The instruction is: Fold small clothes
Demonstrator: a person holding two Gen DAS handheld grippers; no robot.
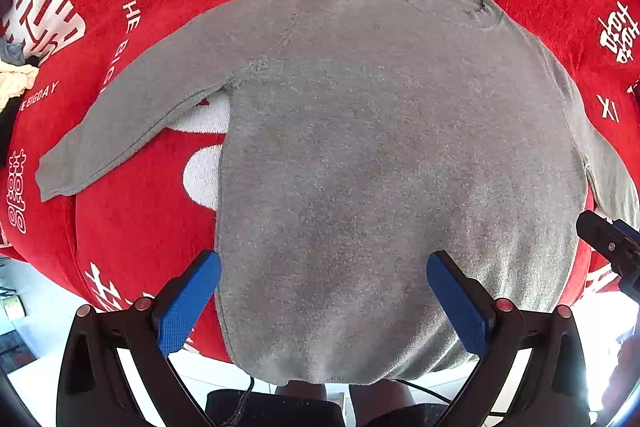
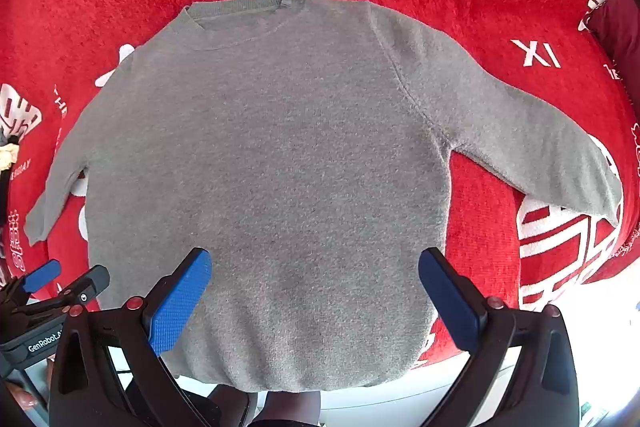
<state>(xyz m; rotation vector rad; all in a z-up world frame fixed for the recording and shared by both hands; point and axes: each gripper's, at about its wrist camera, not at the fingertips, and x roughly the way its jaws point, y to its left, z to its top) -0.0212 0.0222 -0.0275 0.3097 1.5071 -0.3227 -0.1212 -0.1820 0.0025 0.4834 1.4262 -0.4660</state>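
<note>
Grey sweater lies flat, front up, both sleeves spread, on red blanket w/ white lettering; hem hangs over the near edge. Left gripper released, blue pads wide apart, hovering above hem area, left-of-centre. Right gripper likewise released, above hem, no contact w/ fabric. Collar at far end. Pile of other clothes at blanket's left edge.

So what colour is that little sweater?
Plain grey knit, no pattern; the sweater shows best in the right wrist view.
</note>
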